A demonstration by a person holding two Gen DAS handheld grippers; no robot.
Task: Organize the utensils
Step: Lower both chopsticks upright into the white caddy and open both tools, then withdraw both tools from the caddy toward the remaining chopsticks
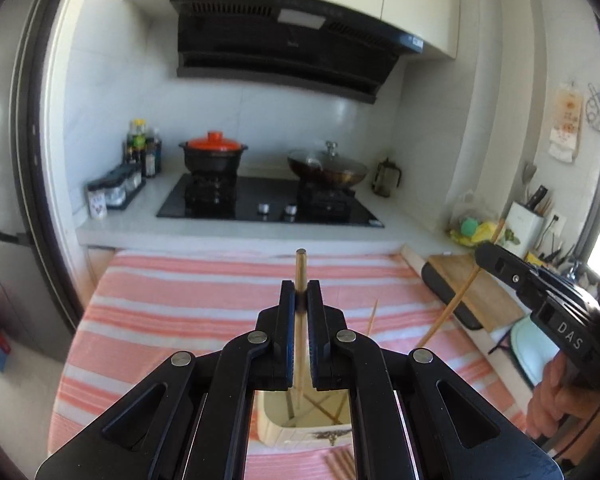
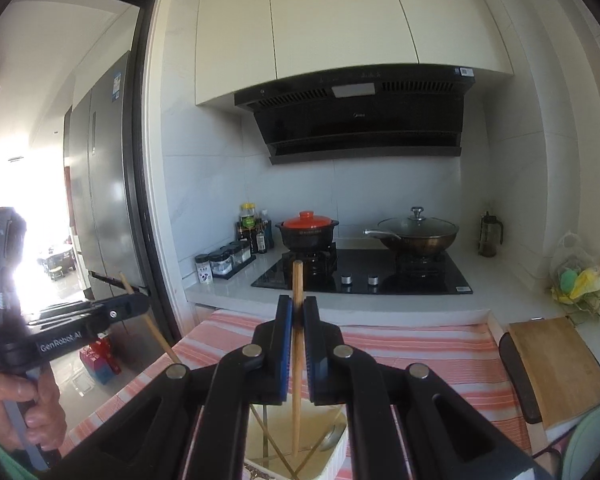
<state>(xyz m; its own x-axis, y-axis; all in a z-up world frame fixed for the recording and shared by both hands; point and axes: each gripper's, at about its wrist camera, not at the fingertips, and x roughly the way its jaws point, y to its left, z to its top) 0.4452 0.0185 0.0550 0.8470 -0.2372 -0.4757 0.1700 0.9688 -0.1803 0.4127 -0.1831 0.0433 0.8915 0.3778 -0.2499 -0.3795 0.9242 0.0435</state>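
Note:
My left gripper is shut on a wooden chopstick held upright; its lower end reaches into a cream utensil holder below. My right gripper is shut on another wooden chopstick, also upright, its lower end inside the same holder, which contains other chopsticks. The right gripper also shows at the right of the left wrist view, the left gripper at the left of the right wrist view. Several loose chopsticks lie on the striped cloth beside the holder.
A pink-and-white striped cloth covers the work surface. Behind it is a counter with a black hob, a red-lidded pot and a lidded wok. A wooden cutting board lies at the right. A fridge stands beyond the doorway at the left.

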